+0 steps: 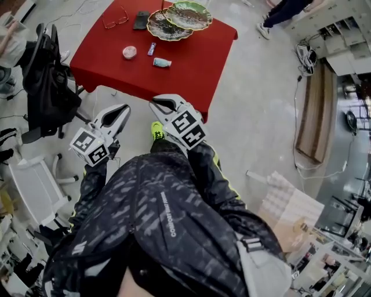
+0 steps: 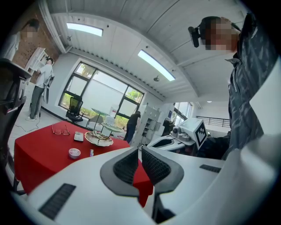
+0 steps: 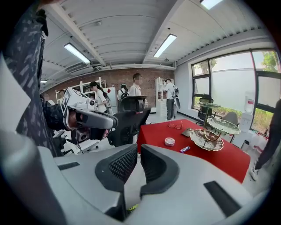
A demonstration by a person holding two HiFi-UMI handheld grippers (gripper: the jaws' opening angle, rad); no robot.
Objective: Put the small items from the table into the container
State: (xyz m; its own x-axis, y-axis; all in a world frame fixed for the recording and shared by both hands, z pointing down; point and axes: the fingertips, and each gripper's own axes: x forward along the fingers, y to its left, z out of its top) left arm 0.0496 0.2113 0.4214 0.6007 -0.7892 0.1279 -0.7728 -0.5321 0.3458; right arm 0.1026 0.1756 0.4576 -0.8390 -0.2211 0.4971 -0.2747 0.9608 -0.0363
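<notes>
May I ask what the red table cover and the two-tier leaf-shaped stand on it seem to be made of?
The red table cover looks like matte cloth: it hangs over the edges without shine. The two-tier leaf-shaped stand looks like glossy glazed ceramic or glass dishes on a metal rod; which, the pictures leave open.

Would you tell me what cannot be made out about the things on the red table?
Print on the small round tin, little blue-white packet and white-and-teal tube: too small in every view.
The lower leaf-shaped dish: partly covered by the upper dish in the head view.
The flat dark object beside the glasses: phone or remote, too small to tell.
Far edge of the red table: cut off by the head view's top.
</notes>
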